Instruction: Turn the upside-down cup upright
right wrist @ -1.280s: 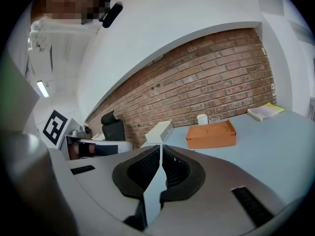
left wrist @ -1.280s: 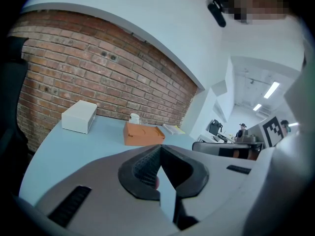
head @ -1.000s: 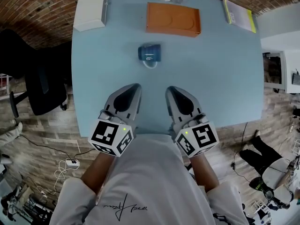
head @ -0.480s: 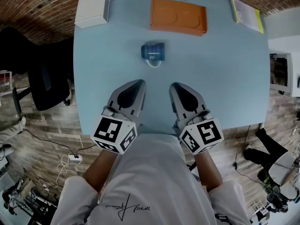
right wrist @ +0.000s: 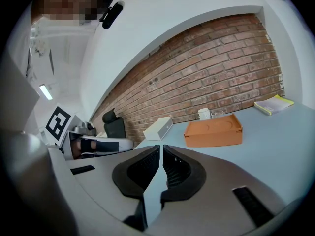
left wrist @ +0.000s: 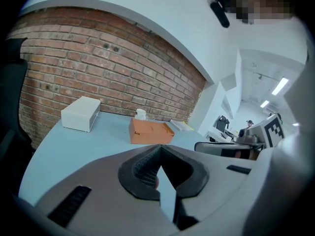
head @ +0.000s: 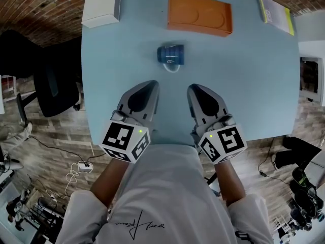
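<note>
A dark blue cup stands bottom-up on the light blue table, its handle pointing toward me. My left gripper is shut and empty, a short way in front of the cup and slightly left of it. To its right, level with it, my right gripper is also shut on nothing. In the left gripper view the left gripper has its jaws pressed together. The right gripper shows only a hairline slit. The cup is hidden behind the jaws in both gripper views.
An orange tray lies beyond the cup. A white box sits at the far left corner, a yellow-edged book at the far right. A white mug and a glass stand behind the tray. A black chair is left of the table.
Both grippers have edged slightly forward toward the cup and stay shut. The head view has shifted a little, so the table's far edge sits higher in frame.
</note>
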The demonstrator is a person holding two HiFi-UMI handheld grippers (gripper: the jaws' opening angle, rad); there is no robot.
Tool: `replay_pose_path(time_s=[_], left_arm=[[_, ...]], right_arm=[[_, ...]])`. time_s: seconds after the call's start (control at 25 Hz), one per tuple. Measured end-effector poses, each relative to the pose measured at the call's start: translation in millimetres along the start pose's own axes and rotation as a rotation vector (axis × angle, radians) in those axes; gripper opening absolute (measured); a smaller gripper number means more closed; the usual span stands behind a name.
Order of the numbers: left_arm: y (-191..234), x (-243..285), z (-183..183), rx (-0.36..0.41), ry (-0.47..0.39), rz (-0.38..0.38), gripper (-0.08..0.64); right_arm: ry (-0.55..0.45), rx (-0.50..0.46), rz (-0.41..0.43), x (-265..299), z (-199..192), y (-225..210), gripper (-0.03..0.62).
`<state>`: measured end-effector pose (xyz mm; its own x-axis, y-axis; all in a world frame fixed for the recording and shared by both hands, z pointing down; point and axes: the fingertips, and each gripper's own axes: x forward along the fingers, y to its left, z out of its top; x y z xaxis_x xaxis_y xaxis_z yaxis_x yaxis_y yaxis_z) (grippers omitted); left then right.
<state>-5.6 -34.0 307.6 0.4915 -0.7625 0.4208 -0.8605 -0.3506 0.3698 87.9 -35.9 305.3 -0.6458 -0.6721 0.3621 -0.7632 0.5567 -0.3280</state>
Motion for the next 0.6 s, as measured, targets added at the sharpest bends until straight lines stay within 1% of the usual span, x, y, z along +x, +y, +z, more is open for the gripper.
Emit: replay_pose_path(time_s=[0.4, 0.6], left_arm=[[17, 18, -10, -0.022, 0.039, 0.032, 0.009], [22, 30, -16, -0.029, 0.061, 0.034, 0.009]], right_arm=[[0.032, 0.007, 0.001, 22, -6, -17, 0.023], [0.049, 0.003, 0.003, 32, -10, -27, 0.023]])
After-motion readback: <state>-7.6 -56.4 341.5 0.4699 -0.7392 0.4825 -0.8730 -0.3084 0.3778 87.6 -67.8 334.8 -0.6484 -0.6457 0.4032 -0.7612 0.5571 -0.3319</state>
